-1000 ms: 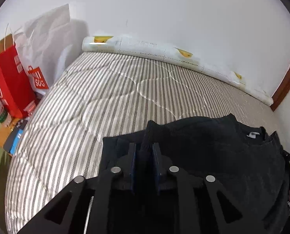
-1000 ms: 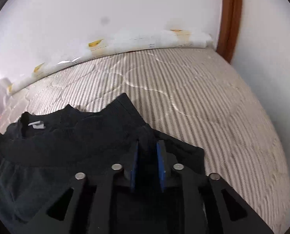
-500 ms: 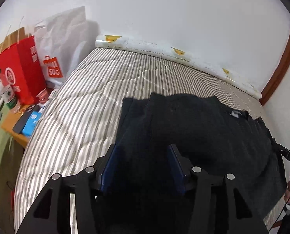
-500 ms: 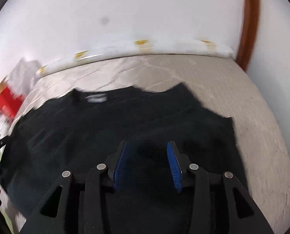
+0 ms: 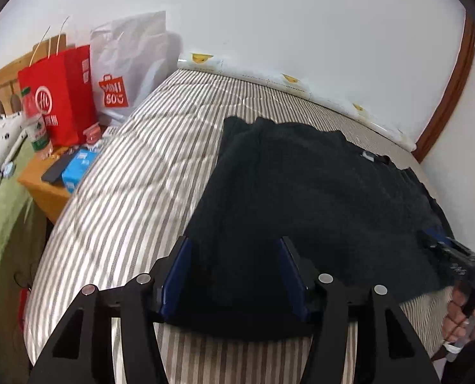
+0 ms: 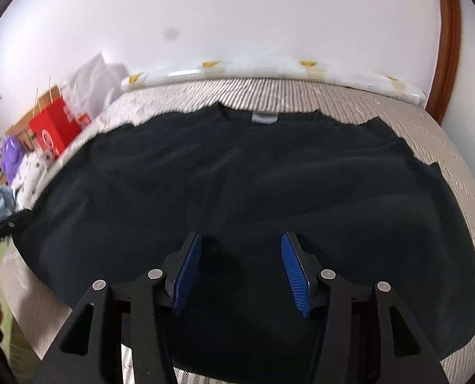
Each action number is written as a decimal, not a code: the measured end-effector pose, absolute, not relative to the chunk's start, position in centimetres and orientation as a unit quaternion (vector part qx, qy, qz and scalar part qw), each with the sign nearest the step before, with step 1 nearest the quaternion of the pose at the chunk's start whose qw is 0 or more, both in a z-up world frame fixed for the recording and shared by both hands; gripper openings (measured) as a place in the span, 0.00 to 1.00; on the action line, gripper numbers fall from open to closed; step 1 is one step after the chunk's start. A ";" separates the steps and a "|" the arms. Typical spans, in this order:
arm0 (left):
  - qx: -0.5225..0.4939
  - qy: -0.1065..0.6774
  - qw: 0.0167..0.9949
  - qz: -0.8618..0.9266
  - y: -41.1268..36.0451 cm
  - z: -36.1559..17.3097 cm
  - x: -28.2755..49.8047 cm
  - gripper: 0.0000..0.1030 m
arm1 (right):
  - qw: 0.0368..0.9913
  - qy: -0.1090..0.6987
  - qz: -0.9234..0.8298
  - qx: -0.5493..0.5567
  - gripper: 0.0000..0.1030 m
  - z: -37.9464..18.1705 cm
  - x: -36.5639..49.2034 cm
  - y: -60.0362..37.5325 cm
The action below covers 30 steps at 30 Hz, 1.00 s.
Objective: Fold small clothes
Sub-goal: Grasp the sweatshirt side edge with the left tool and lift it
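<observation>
Both my left gripper (image 5: 234, 275) and right gripper (image 6: 242, 272) are spread wide, holding nothing, above the black shirt (image 6: 237, 185), whose near hem overhangs the mattress (image 5: 135, 176) edge and could slide off.

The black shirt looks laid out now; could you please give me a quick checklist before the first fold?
1. Left tool open and empty: ok.
2. Right tool open and empty: ok.
3. Black shirt spread flat on the striped mattress, collar label at the far end: ok.
4. Sleeves fully smoothed out: cannot tell, edges blurred.
5. Near hem fully on the mattress: cannot tell, tools hide it.
6. Red bag and white bag apart from the shirt: ok.
</observation>
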State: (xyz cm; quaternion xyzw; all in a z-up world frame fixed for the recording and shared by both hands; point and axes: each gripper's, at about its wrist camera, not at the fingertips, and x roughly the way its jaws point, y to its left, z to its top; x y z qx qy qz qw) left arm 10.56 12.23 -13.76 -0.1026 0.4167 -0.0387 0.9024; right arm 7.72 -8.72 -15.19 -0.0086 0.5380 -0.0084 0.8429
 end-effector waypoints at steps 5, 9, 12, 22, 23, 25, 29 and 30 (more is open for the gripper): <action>-0.128 0.394 0.908 -0.067 12.9 -14.3 7.3 0.55 | 0.844 0.533 -0.020 -0.053 0.51 -16.5 6.1 -7.9; -0.172 0.398 0.897 -0.087 13.4 -15.2 5.9 0.55 | 0.843 0.537 -0.023 -0.027 0.51 -15.5 6.4 -8.1; -0.197 0.408 0.887 -0.092 13.3 -16.3 5.3 0.55 | 0.844 0.536 -0.017 -0.002 0.51 -15.7 6.6 -8.3; -0.261 0.393 0.875 -0.106 12.9 -17.9 6.9 0.57 | 0.852 0.522 -0.013 -0.047 0.51 -15.8 4.8 -7.6; -0.264 0.392 0.875 -0.105 12.9 -18.0 7.2 0.57 | 0.853 0.521 -0.010 -0.044 0.51 -15.6 4.5 -7.7; -0.267 0.390 0.875 -0.104 12.7 -18.0 7.9 0.57 | 0.855 0.518 -0.006 -0.040 0.51 -15.1 4.0 -7.8; -0.253 0.388 0.881 -0.094 12.0 -18.0 9.2 0.55 | 0.858 0.513 -0.003 -0.031 0.51 -14.1 3.0 -8.3; -0.248 0.388 0.883 -0.089 11.9 -18.0 9.4 0.50 | 0.858 0.513 -0.004 -0.029 0.51 -13.9 2.9 -8.5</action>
